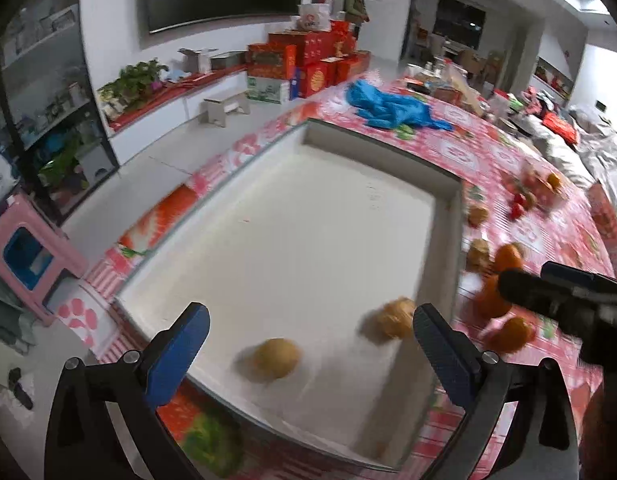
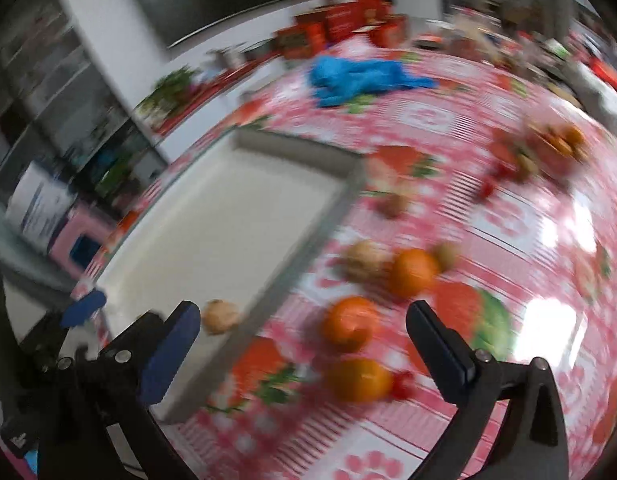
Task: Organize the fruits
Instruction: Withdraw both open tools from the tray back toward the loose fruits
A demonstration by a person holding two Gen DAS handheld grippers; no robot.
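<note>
A white tray (image 1: 292, 216) lies on the red patterned tablecloth. Two tan round fruits lie in its near end, one (image 1: 277, 358) in front of my open left gripper (image 1: 308, 354) and one (image 1: 394, 317) by the right wall. My right gripper (image 2: 304, 344) is open and empty above several oranges (image 2: 350, 322) on the cloth right of the tray (image 2: 212, 220). The view is blurred. One tan fruit (image 2: 220, 316) shows inside the tray. More tan fruits (image 2: 366, 258) lie beside an orange (image 2: 412, 272). The right gripper's body (image 1: 564, 292) shows in the left wrist view over the oranges (image 1: 508, 334).
A blue cloth (image 1: 388, 106) lies on the table beyond the tray. A pile of small fruits (image 1: 536, 190) sits at the far right. Red boxes (image 1: 308, 60) stand on the floor behind. A pink stool (image 1: 28, 256) stands left of the table.
</note>
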